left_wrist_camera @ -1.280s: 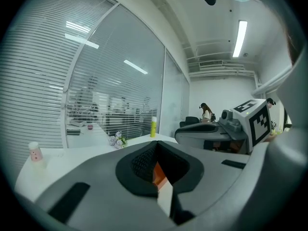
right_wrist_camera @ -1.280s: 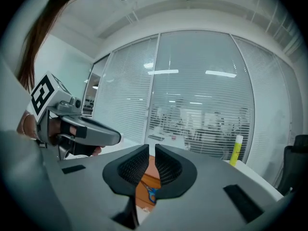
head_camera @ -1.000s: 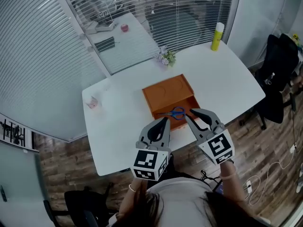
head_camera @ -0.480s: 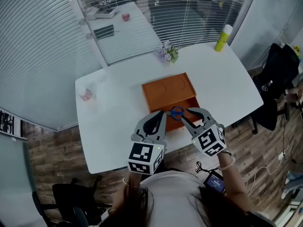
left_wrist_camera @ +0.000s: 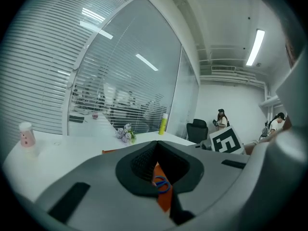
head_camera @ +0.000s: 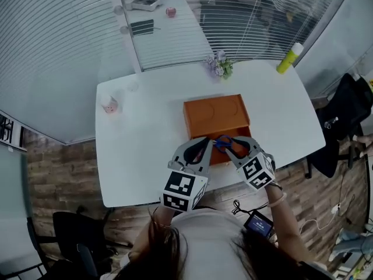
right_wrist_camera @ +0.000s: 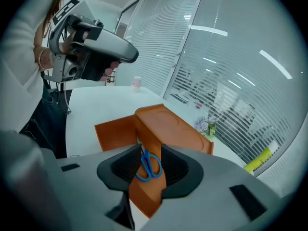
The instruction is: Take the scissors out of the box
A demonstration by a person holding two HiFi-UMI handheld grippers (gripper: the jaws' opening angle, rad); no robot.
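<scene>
Head view: right gripper (head_camera: 229, 146) jaws just widening astride scissors (head_camera: 221, 142), ungripped; left gripper (head_camera: 204, 145) gaping.

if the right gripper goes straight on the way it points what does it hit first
Most likely the blue scissors in the orange box. Jaws of the right gripper have just been opening, scissors framed between them, ungripped; depth is unclear.

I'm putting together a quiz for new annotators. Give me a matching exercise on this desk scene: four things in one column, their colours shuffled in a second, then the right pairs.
Things:
1. scissors
2. box
3. bottle
4. table

Colours:
A. yellow
B. white
C. blue handles
D. orange

Pairs: 1-C, 2-D, 3-A, 4-B
</scene>
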